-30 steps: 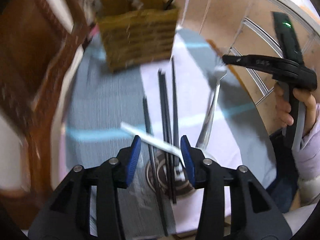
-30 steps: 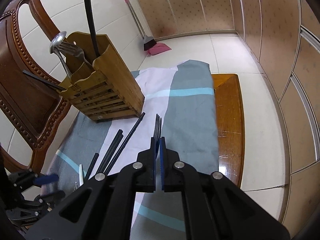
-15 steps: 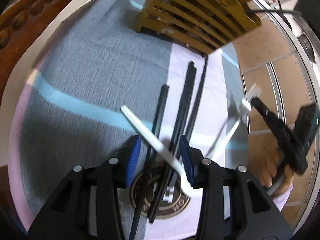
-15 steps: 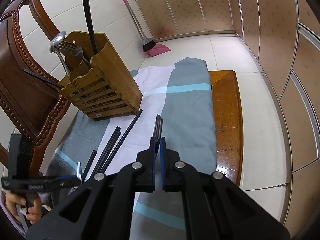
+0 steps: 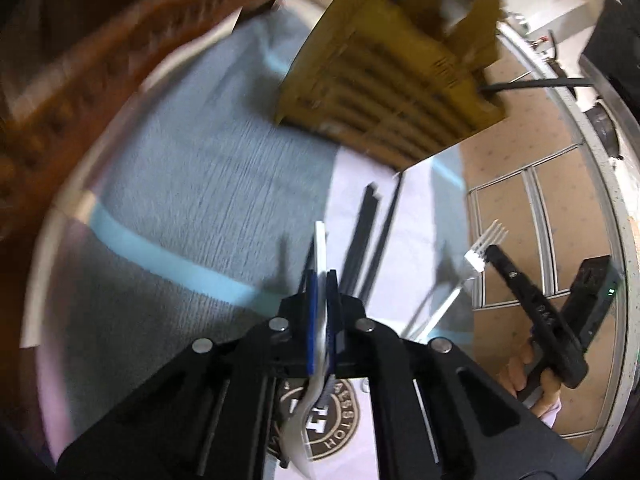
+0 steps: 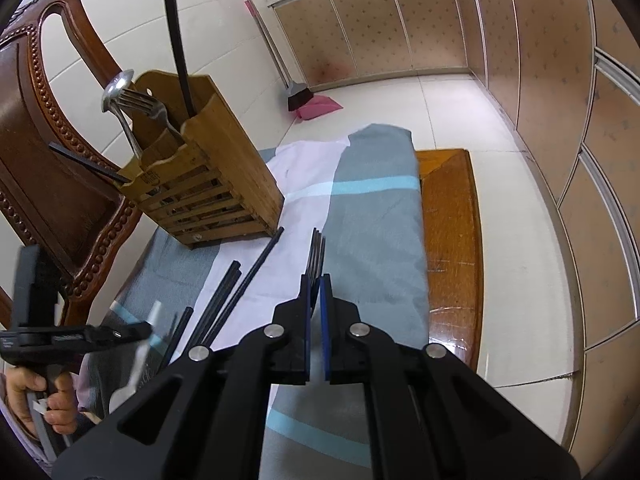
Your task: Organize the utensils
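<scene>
Our left tongs (image 5: 320,280), jaws just closing, clamp a white spoon (image 5: 319,248) above the black chopsticks (image 5: 370,236); our right tongs (image 6: 316,284) grip a fork (image 6: 316,252) near the bamboo utensil holder (image 6: 208,184).

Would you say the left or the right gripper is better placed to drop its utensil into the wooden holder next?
Probably the right gripper: it grips a fork aimed towards the wooden holder; the left gripper sits farther back.

A home kitchen: patterned cabinet doors (image 6: 404,20) under a counter along the far wall, pale tiled floor (image 6: 516,240), a broom (image 6: 298,94), and a carved wooden chair (image 6: 44,152) at left
</scene>
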Available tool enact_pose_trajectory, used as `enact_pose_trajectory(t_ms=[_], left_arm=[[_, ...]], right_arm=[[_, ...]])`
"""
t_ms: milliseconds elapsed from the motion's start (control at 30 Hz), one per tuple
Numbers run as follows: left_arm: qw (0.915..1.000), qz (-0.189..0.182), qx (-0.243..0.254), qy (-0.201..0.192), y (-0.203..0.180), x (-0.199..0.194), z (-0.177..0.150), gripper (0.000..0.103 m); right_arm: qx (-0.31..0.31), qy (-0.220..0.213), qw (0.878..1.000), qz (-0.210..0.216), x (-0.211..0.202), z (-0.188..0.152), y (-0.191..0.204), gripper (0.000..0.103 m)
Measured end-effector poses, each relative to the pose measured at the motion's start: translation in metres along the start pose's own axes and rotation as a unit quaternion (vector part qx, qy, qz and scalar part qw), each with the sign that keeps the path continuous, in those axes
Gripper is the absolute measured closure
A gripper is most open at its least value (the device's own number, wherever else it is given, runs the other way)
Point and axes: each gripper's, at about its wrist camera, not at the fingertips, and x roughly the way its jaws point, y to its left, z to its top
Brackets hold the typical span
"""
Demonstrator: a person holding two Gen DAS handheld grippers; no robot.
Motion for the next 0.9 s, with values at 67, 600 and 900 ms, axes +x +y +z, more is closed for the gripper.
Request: enact_pose_trajectory(t_ms=[67, 600, 900], left_arm=[[0.9996, 0.000, 0.014, -0.024, -0.007, -0.016, 0.001, 0.099], [0.9289, 0.019, 0.211, -0.304, -0.116, -0.121, 0.010, 0.099], [0.8535, -0.052, 0.297, -0.425, -0.151, -0.144, 0.060, 0.099]], right_arm=[[-0.006, -0.014, 1.000, 0.002, -0.008, 0.002, 0.005, 0.099], [-0.118, -0.152, 0.981, -0.028, -0.101, 0.044, 0.093, 0.101], [-0.150, -0.224, 0.962, -0.047, -0.129, 0.091, 0.128, 0.101]])
